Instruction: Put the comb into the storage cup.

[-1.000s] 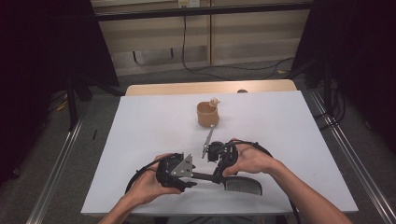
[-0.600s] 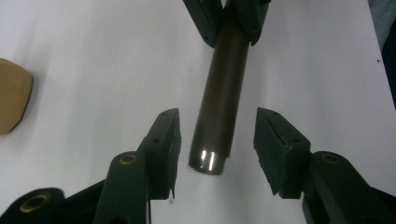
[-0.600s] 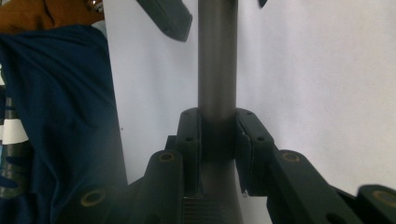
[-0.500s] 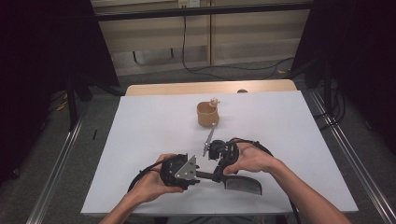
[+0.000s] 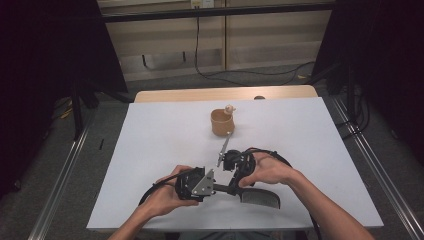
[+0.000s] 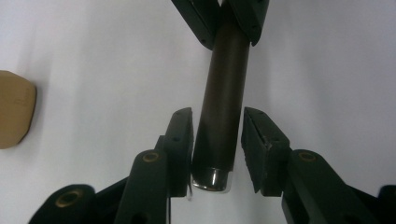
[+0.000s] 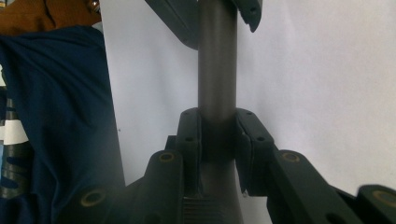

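A dark utensil with a round handle (image 6: 224, 93) and an oval ribbed head (image 5: 261, 198) lies near the table's front edge. My right gripper (image 7: 218, 135) is shut on the handle, its body under the hand (image 5: 234, 189). My left gripper (image 6: 217, 140) straddles the handle's chrome-capped end with its jaws slightly apart; a gap shows beside the right pad (image 6: 254, 140). From above, the left gripper (image 5: 218, 188) meets the handle from the left. The left gripper's jaws also show at the top of the right gripper view, spread around the handle (image 7: 217, 60).
A brown cup (image 5: 222, 123) with a small figure on its rim stands mid-table, and a thin metal utensil (image 5: 223, 150) lies just in front of it. A tan object (image 6: 14, 109) sits at the left gripper view's edge. The person's blue clothing (image 7: 51, 121) is close.
The left gripper has shifted slightly right along the handle and rolled a little. The right gripper, utensil and cup have stayed put.
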The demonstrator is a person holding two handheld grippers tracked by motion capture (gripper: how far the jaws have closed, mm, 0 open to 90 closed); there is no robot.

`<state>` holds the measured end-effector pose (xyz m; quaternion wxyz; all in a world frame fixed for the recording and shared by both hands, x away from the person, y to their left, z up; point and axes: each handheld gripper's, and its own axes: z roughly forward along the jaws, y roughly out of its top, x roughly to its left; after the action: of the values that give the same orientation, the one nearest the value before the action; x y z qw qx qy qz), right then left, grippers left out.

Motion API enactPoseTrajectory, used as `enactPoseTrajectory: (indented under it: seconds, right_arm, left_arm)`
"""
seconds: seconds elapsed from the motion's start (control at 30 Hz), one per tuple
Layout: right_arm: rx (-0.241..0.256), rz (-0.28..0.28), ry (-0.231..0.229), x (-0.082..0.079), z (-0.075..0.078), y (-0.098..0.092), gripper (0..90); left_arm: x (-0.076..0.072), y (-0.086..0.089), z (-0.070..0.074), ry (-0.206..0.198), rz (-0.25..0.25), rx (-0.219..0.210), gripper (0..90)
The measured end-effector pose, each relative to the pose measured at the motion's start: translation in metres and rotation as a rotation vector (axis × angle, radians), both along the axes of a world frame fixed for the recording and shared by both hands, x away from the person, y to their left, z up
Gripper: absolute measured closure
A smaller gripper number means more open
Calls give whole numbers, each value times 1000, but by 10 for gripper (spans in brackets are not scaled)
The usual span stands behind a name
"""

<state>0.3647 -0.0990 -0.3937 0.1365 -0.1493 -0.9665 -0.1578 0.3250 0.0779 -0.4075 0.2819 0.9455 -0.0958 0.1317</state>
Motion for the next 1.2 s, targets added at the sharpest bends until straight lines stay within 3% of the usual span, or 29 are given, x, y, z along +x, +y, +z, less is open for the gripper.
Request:
enactPoseTrajectory:
  seconds: [0.2,0.37,0.47,0.73,1.03,1.07,1.2]
  right_arm:
    - [-5,-2,8,-1,-2,1,728]
    - [10,1,5,0,0,-2,728]
    - [8,-6,2,0,0,-2,728]
    - [24,-3,-6,3,2,-5,723]
    - [44,-22,1,6,5,-10,695]
    - [43,-30,5,7,5,-11,680]
    - [63,-68,1,9,7,-13,565]
  left_arm:
    - [1,-4,0,5,4,32,660]
    - [0,-5,1,-6,-2,30,685]
    - [3,-6,0,20,2,36,691]
    - [3,-8,-1,27,2,43,714]
    - [4,-8,-2,85,38,13,728]
    - [5,-8,-2,103,49,-4,728]
    - [9,-5,-4,145,60,-4,728]
